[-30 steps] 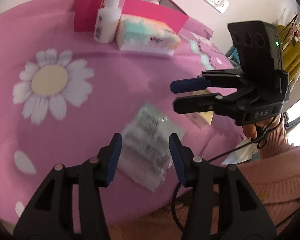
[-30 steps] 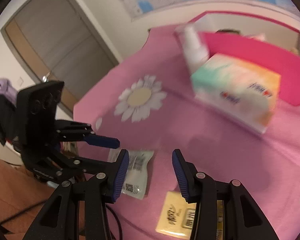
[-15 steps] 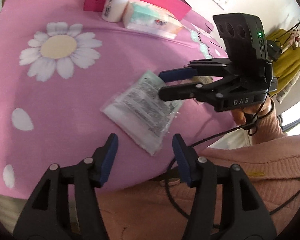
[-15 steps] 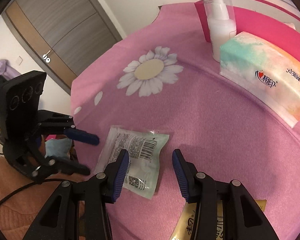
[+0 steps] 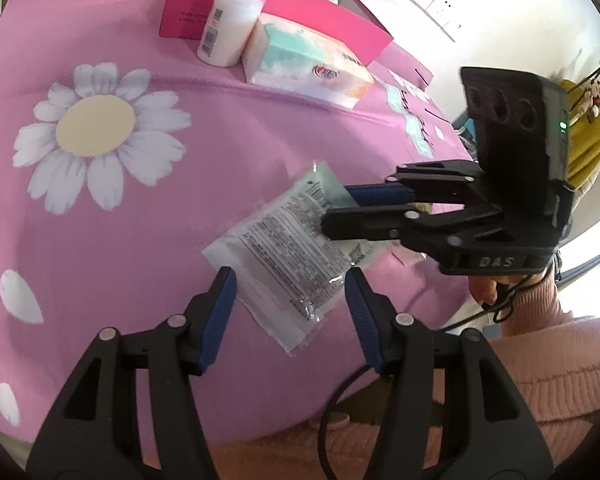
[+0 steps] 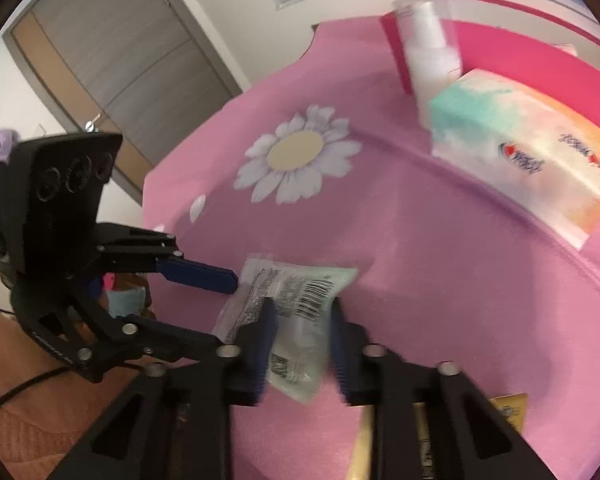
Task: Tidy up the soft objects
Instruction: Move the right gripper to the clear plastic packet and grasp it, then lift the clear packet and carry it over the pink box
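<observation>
A flat clear packet (image 5: 288,240) with printed text and a barcode lies near the front edge of the pink daisy cloth (image 5: 140,208). My right gripper (image 5: 340,210) comes in from the right, jaws closing on the packet's greenish end. In the right wrist view, the packet (image 6: 296,288) fills the gap of the right gripper (image 6: 300,308), both pads touching its sides. My left gripper (image 5: 290,280) stands open, fingertips on either side of the packet's near end without touching. The left gripper (image 6: 220,308) also shows in the right wrist view, just left of the packet.
At the back stand a soft tissue pack (image 5: 308,64), a white pump bottle (image 5: 232,28) and an open pink box (image 5: 324,20). A yellow packet (image 6: 508,412) lies under my right gripper's body. A person's pink sleeve (image 5: 540,360) is at the table's front edge.
The right gripper's jaws have narrowed onto the packet's end. The left gripper has come closer, so the packet's near end now sits between its open fingertips.
</observation>
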A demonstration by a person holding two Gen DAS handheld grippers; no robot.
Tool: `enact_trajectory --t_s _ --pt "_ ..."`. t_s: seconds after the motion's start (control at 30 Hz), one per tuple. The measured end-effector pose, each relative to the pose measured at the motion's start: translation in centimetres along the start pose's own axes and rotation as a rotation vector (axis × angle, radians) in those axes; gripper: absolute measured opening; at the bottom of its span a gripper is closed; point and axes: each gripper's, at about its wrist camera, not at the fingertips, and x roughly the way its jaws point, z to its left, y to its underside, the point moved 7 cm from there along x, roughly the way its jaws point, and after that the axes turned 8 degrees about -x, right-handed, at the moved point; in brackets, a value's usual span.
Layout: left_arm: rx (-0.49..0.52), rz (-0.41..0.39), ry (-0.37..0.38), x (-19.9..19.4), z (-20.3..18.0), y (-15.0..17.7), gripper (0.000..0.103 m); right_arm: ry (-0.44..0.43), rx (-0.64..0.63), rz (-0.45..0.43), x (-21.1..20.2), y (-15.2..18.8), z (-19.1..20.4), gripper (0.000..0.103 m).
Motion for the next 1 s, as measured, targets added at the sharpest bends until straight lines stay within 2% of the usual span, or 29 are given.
enact_trajectory --t_s 0.23,0.43,0.63,0.8,1.0 --pt "-0.004 -0.02 -0.017 0.5 0.2 -1.4 0.058 0.042 -0.01 -0.069 -1.5 -1.2 -0.5 0.014" --pt "0.003 -0.019 0.006 1.1 0.0 -2.3 0.058 0.059 0.069 -0.121 -2.9 -1.4 -3.1 0.013" --pt "0.038 0.008 0.049 2.9 -1.3 -4.0 0.058 0.053 0.143 -0.176 -4.2 -1.2 -5.3 0.012" --pt "0.037 0.029 0.1 3.8 -1.9 -5.4 0.063 0.056 0.155 -0.202 -4.6 -1.0 -5.9 0.012" --pt "0.03 0.04 0.125 3.9 -1.9 -5.8 0.063 0.038 0.161 -0.267 -5.8 -1.2 -6.4 0.011"
